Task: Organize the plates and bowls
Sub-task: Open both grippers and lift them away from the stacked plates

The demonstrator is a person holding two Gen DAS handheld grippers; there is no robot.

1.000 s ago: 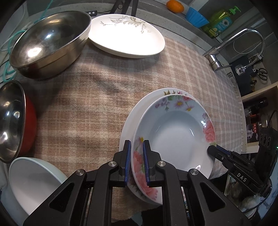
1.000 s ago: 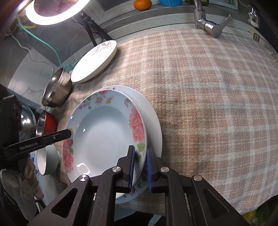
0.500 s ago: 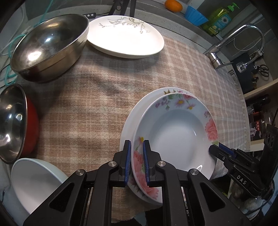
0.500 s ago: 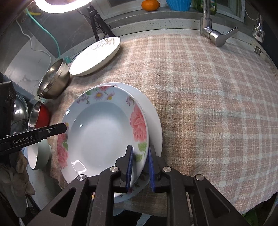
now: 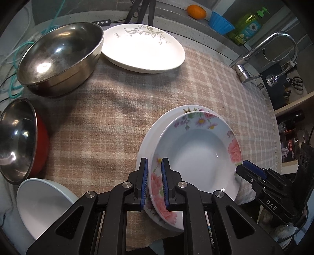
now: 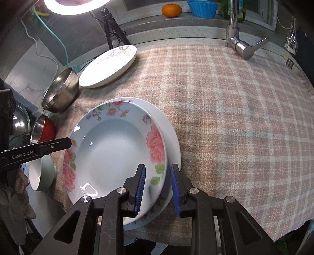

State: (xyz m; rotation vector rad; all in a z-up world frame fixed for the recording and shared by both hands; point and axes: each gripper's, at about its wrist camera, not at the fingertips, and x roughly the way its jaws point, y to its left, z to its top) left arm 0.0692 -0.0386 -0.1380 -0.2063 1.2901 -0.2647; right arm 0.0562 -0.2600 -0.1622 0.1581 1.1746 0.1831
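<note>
Floral plate point(image 5: 198, 151) lay nested on a plain white plate point(image 5: 149, 141), both at the near edge of the plaid cloth point(image 5: 109, 121) that covered the counter. Left tongs point(image 5: 154, 184) were pressed together on the floral plate's near rim, one blue pad above the rim and one below it, pinching it. Right tongs point(image 6: 157, 188) stood spread: the two blue pads sat on either side of the stacked rims with a clear gap, neither pad visibly touching the floral plate point(image 6: 115, 149) or the white plate point(image 6: 172, 141) beneath it. Each set of tongs was visible from the other's camera at the opposite side of the floral plate.

Left of the left tongs, close by, a white bowl point(image 5: 43, 204) sat at the cloth's edge. Just beyond it a red bowl with a steel interior point(image 5: 19, 141) was tilted toward the camera. Further ahead and left of the left tongs, a large steel bowl point(image 5: 60, 58) rested on the cloth. Beside it, ahead of the tongs, lay a white plate with a grey leaf pattern point(image 5: 143, 51), apparently touching the steel bowl's rim.

Far right of the left tongs, a faucet point(image 5: 261, 56) rose at the counter's back edge. On the ledge behind it were an orange point(image 5: 196, 12), a blue cup point(image 5: 220, 21) and a green soap bottle point(image 5: 249, 25). A ring light point(image 6: 76, 5) glowed at the far left of the right tongs.
</note>
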